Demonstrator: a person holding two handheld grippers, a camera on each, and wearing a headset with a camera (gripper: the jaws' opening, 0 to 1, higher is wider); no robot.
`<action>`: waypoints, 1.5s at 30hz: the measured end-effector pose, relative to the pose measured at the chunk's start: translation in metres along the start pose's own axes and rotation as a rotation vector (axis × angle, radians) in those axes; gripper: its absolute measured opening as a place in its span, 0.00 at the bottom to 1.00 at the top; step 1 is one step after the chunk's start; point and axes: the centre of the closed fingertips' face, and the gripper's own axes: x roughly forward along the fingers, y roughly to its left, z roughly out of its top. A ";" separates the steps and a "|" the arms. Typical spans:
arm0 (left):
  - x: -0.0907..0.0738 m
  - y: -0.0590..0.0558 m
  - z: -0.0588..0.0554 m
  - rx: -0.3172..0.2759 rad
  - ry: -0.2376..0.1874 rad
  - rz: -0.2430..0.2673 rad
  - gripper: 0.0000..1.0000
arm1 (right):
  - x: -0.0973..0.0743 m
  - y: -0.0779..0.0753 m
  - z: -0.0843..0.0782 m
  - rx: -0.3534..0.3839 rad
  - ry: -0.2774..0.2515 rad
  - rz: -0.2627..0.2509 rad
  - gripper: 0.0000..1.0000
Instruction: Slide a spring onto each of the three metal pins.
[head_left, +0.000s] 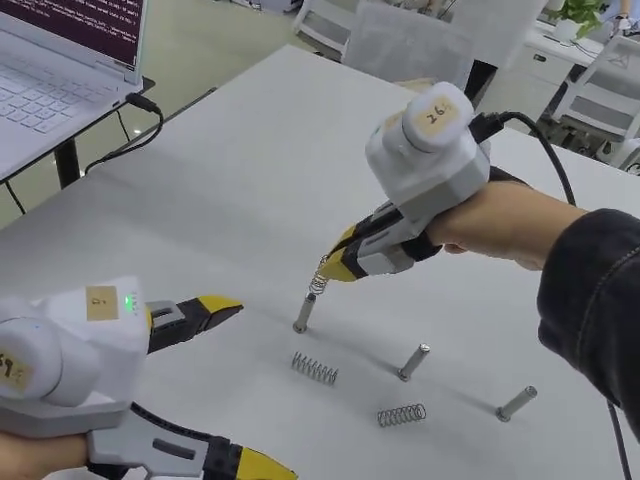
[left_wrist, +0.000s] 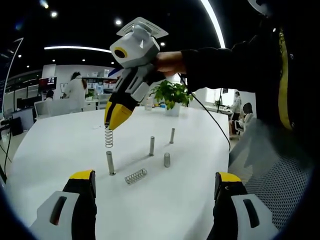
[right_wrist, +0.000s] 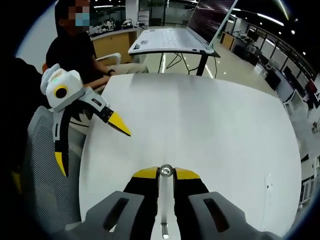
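Right tongs (head_left: 335, 270) pinched a spring (head_left: 318, 285) upright over one pin (head_left: 303, 315), lined up to slide on — left tongs (left_wrist: 155, 177) gaped, empty.

Bright, even overhead light falls on the white counter (head_left: 230, 190). Shadows beside the pins (head_left: 304, 312) are soft and faint. In the left gripper view, ceiling strip lights (left_wrist: 212, 22) glare against a dark ceiling. Both gripper views bend strongly toward their edges, and distant backgrounds look slightly soft.
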 end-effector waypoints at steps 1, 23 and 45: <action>0.000 0.000 0.000 -0.001 -0.001 0.000 0.97 | 0.001 0.000 0.000 -0.001 0.003 0.000 0.08; -0.002 0.010 -0.001 -0.013 -0.009 0.019 0.97 | 0.010 -0.003 -0.002 0.003 0.019 0.007 0.08; -0.008 0.016 0.000 -0.024 -0.018 0.044 0.96 | 0.022 0.000 -0.010 0.003 0.034 0.020 0.08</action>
